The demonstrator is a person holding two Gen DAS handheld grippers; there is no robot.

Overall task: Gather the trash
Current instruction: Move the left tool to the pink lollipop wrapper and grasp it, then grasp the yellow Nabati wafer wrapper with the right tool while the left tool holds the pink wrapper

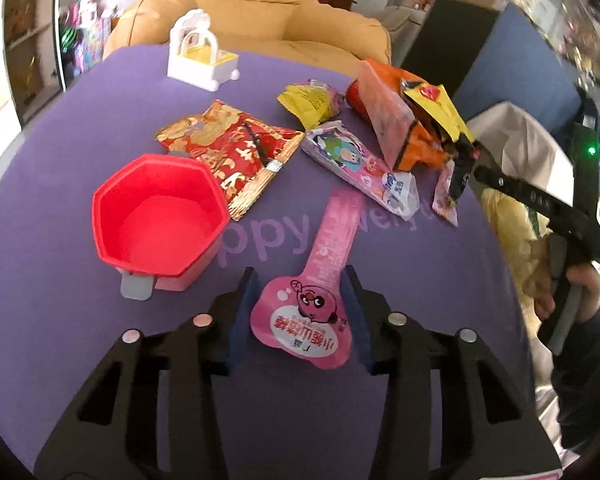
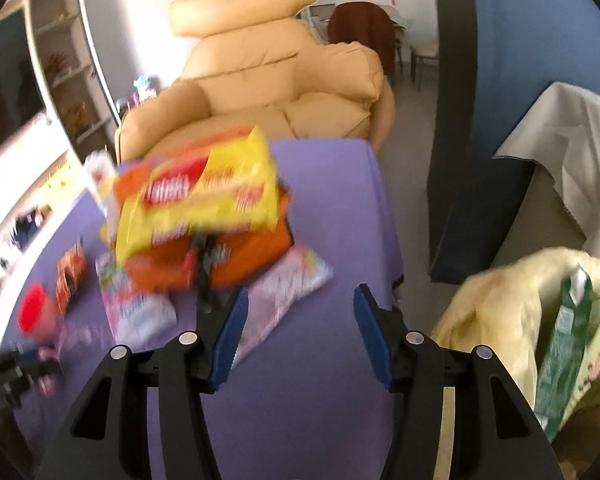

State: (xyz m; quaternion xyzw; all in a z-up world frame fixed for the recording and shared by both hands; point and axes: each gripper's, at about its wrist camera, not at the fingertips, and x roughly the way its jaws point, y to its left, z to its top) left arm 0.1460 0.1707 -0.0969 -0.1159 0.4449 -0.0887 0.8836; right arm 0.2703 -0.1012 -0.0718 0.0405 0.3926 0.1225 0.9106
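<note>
My left gripper (image 1: 300, 316) is open, its fingers on either side of a pink lollipop wrapper (image 1: 308, 312) that lies flat on the purple table (image 1: 60, 280). Further back lie a red-gold snack bag (image 1: 236, 148), a pink cartoon wrapper (image 1: 356, 160), a yellow wrapper (image 1: 312, 100) and an orange bag with yellow packets (image 1: 412, 120). My right gripper (image 2: 300, 328) is open and empty, just right of that pile (image 2: 204, 208) and next to a pink wrapper (image 2: 284, 292). A yellow trash bag (image 2: 512, 312) holding a green carton (image 2: 564, 344) hangs right of the table.
A red hexagonal cup (image 1: 156, 216) stands left of my left gripper. A white toy basket (image 1: 200, 56) sits at the table's far edge. A tan armchair (image 2: 276, 88) stands behind the table. A blue partition (image 2: 540, 40) is at the right.
</note>
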